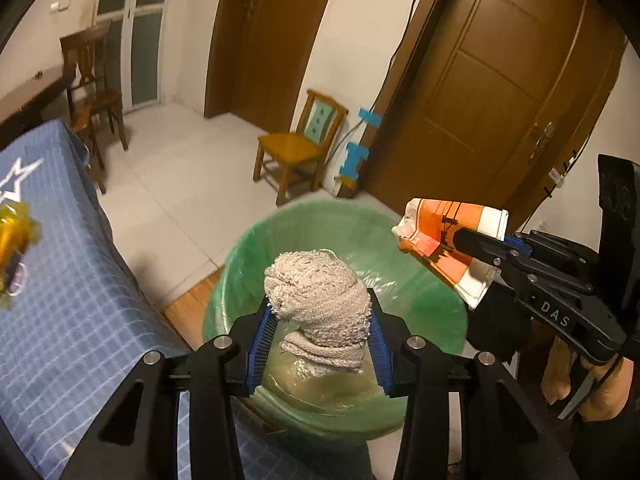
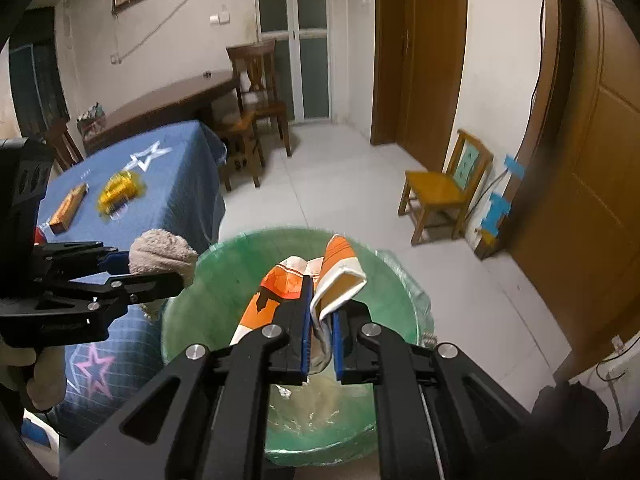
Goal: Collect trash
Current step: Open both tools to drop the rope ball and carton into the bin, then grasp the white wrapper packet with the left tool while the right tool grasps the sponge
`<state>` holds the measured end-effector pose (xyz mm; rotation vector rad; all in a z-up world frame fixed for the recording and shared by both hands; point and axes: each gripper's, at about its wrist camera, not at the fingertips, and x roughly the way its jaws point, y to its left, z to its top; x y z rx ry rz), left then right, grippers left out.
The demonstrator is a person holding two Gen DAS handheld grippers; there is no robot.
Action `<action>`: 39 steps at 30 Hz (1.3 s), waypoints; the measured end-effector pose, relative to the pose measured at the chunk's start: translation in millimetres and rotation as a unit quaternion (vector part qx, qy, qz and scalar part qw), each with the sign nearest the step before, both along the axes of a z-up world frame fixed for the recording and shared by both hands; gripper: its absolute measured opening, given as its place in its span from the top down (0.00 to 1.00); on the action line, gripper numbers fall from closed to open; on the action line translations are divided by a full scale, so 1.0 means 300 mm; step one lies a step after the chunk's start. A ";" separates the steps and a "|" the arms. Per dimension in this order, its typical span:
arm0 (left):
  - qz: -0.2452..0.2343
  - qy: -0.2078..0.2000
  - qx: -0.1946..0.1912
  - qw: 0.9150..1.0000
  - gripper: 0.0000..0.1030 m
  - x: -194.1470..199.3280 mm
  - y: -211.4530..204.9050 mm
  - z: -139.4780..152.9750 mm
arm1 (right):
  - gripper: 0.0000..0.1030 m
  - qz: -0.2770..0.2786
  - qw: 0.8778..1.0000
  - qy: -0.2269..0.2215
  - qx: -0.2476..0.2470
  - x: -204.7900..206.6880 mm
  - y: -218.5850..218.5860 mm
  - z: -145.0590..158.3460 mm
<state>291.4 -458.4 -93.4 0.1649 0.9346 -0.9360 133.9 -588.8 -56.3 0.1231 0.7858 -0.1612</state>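
From the left wrist, the left tool (image 1: 320,332) clamps a beige rag (image 1: 320,296) between its blue pads, held over the bin (image 1: 440,312) with its green liner; to the right, the right tool (image 1: 456,240) pinches an orange-and-white wrapper (image 1: 452,248) above the bin's far rim; the counter (image 1: 72,300), under a blue checked cloth, lies to the left with a yellow packet (image 1: 16,248) on it; a chair (image 1: 296,148) stands by the wall. From the right wrist, the right tool (image 2: 322,328) is closed on the wrapper (image 2: 340,268) over the bin (image 2: 224,264); the left tool (image 2: 160,272) grips the rag (image 2: 160,254) at the bin's left rim; on the counter (image 2: 176,200) rest the yellow packet (image 2: 120,192) and an orange box (image 2: 68,210).
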 end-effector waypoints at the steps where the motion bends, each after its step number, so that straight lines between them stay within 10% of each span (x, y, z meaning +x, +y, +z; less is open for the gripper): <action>1: -0.001 0.004 0.003 1.000 0.57 0.010 -0.013 -0.021 | 0.93 0.000 1.000 0.006 0.003 0.009 -0.005 -0.018; 17: 0.006 0.010 0.007 1.000 0.50 0.067 -0.069 -0.105 | 0.92 -0.002 1.000 0.011 0.016 0.047 -0.073 -0.083; 20: 0.013 0.004 0.008 1.000 0.26 0.047 -0.045 -0.086 | 0.75 -0.006 1.000 -0.001 0.029 0.036 -0.094 -0.079; 39: 0.028 -0.031 0.013 0.999 0.26 -0.096 0.194 -0.006 | 0.51 0.021 0.995 -0.098 0.018 -0.154 0.059 0.053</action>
